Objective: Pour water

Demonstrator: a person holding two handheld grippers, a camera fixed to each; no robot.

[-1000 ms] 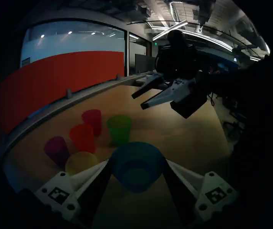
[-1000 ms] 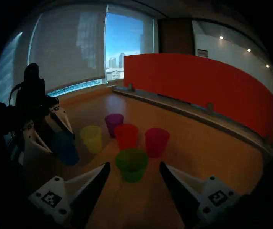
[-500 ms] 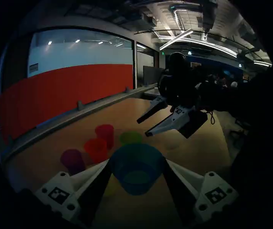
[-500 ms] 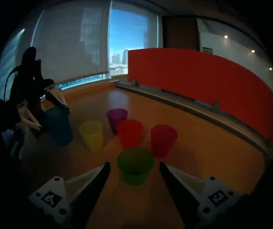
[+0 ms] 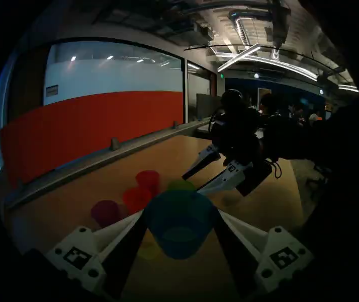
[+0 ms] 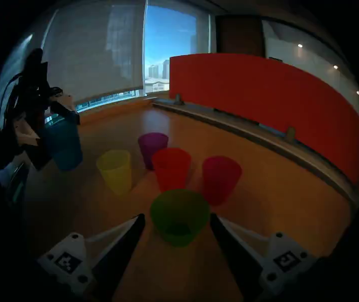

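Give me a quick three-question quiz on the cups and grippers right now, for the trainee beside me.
1. True or false: the blue cup stands on the table.
2. Which cup is nearest the open jaws of the right gripper? A yellow cup, B green cup, C purple cup.
3. How many cups stand on the table?
Key: 1 false, the left gripper holds it in the air. 2 B. 3 five.

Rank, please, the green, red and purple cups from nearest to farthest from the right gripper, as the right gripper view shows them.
1. Green cup, between the right gripper fingertips.
2. Red cup, just behind the green one, centre.
3. Purple cup, farthest back, slightly left.
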